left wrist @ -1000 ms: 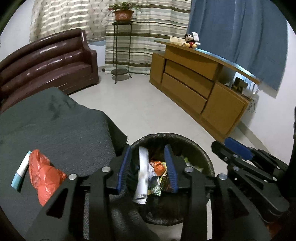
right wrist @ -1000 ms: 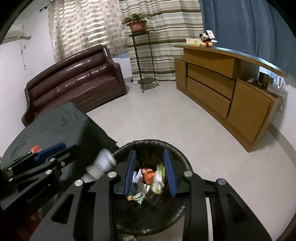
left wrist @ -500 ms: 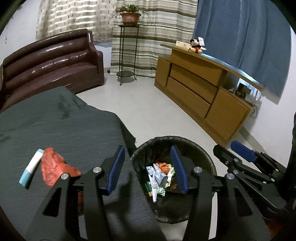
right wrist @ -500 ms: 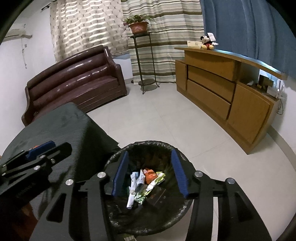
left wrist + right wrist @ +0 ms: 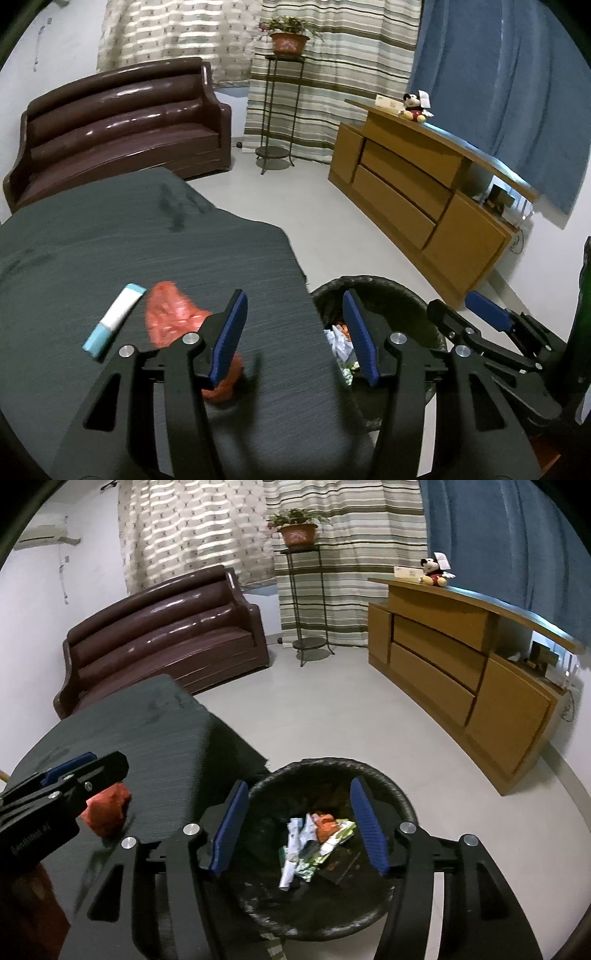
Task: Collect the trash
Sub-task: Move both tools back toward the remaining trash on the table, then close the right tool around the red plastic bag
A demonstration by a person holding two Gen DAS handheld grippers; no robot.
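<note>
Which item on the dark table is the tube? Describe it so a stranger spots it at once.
Start at the dark grey cloth-covered table beside the black-lined round trash bin. Near its front lie two items side by side. The tube is the slim white plastic tube with a light blue cap, straight and smooth, left of the crumpled orange-red plastic bag.

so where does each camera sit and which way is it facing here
Left wrist: on the left gripper, looking down over the dark grey cloth-covered table with its crumpled red plastic bag and white-and-blue tube; right gripper shows at right.
Right wrist: on the right gripper, looking down into the black-lined round trash bin of wrappers; left gripper shows at left.
Shared: bin, bag, brown sofa, wooden sideboard. Both jaws are opening, nothing between them.
</note>
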